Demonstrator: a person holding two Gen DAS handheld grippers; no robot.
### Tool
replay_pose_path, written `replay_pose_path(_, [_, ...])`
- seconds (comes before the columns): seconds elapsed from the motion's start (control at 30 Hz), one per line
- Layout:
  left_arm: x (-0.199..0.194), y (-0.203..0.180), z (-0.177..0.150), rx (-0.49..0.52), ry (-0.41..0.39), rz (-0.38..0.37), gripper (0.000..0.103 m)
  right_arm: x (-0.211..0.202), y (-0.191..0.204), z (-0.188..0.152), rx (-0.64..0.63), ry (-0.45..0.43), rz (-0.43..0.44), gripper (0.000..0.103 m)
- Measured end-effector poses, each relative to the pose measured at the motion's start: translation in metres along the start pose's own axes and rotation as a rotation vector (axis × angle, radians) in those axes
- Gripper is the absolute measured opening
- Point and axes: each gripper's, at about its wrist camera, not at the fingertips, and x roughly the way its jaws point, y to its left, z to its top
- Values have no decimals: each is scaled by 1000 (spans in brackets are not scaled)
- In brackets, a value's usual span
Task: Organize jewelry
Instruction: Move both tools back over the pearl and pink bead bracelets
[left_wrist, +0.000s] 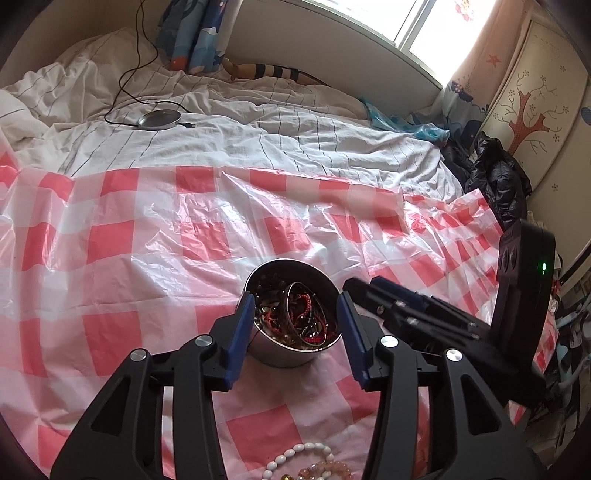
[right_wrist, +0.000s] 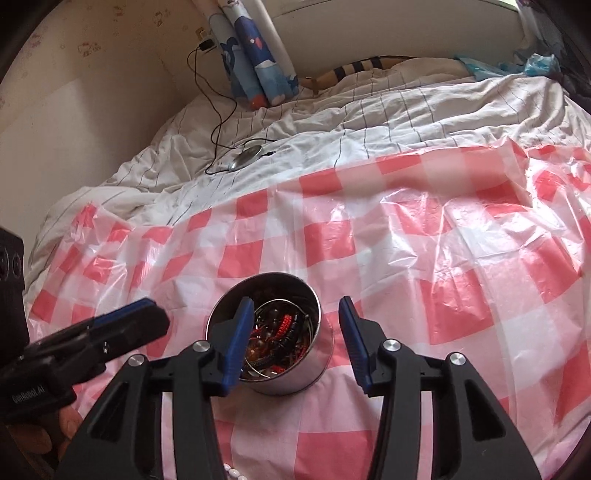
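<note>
Both the left gripper (left_wrist: 295, 314) and the right gripper (right_wrist: 295, 321) are hovering with fingers apart around the jewelry tin (left_wrist: 291, 314) standing on the bed's checkered sheet (left_wrist: 147, 240), apparently readying a grasp.

tin (left_wrist: 291, 317) on sheet (left_wrist: 147, 240) | bracelets (left_wrist: 306, 314) in tin | bead strands (left_wrist: 306, 461) before tin | charger disc (left_wrist: 159, 119) behind

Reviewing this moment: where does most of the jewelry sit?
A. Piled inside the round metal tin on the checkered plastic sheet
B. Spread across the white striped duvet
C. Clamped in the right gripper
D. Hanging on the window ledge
A: the round metal tin on the checkered plastic sheet holds a tangle of bangles and cords; both grippers are open and empty, the left gripper framing the tin.
</note>
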Motion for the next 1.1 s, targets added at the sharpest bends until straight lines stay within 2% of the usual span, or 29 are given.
replay_pose_path(0.2, [-5, -6, -11, 85, 23, 55, 48, -5, -9, -2, 61, 19, 48, 60])
replay_pose_path(0.37, [-12, -14, -24, 186, 27, 123, 48, -16, -2, -4, 35, 21, 54, 71])
replay_pose_path(0.53, [-20, -20, -32, 250, 23, 162, 49, -27, -1, -12, 0, 36, 36, 77])
replay_pose_path(0.67, [-30, -27, -40, 309, 7, 202, 51, -36, -4, -20, -17, 58, 17, 78])
replay_pose_path(0.97, [-44, -38, -63, 395, 4, 247, 52, -61, 8, -40, -77, 83, 8, 87])
replay_pose_path(1.1, [-48, -44, -76, 434, 11, 251, 53, -70, 17, -53, -127, 99, -5, 88])
